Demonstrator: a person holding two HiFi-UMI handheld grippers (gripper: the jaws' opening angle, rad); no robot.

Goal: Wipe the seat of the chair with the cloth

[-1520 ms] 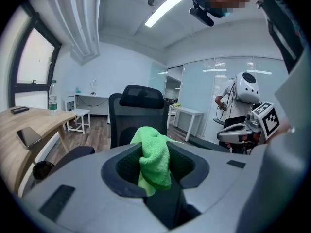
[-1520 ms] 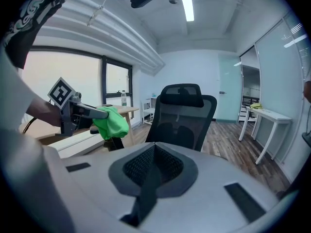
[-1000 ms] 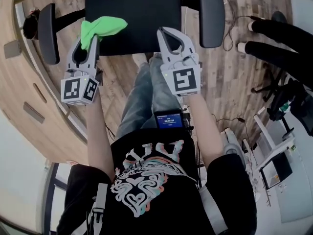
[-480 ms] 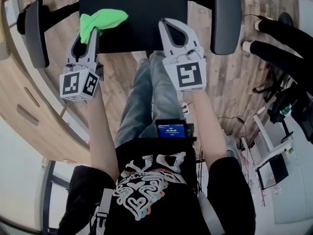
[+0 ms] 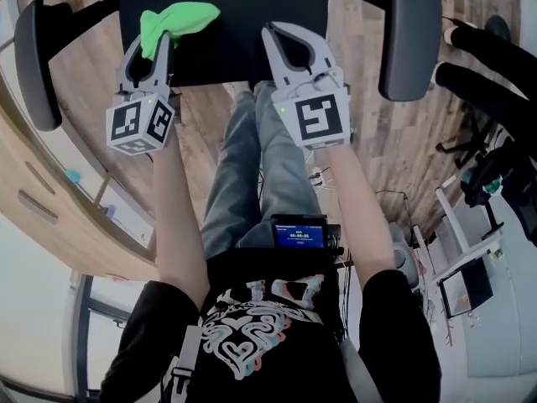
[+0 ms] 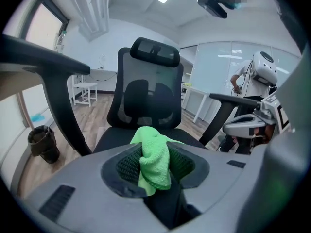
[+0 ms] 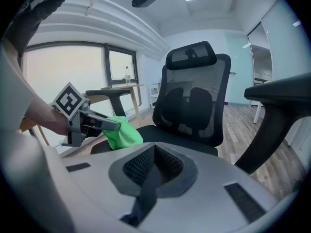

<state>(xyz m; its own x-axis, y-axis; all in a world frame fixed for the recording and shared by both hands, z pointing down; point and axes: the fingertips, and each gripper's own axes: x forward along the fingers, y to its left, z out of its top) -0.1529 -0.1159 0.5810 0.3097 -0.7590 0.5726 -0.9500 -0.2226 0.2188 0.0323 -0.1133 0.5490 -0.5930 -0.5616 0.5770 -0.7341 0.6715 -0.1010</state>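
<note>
Over black padded chair seat (image 5: 252, 7): bunched bright-green microfibre cloth (image 5: 180, 17)
Left gripper (image 5: 159, 44): clamped on cloth
Right gripper (image 5: 281, 36): jaws together, empty
Seat wipe: best pressed flat, swept in overlapping strokes

Bright green cloth (image 6: 154, 161): soft napped fabric, matt. Black office chair (image 6: 150, 101): see-through mesh back, matt seat (image 5: 226, 23). Left gripper (image 5: 158, 49): smooth matt grey plastic shell; pads (image 6: 128, 167) black, finely ribbed. Floor (image 5: 377, 124): wood-grain planks.
</note>
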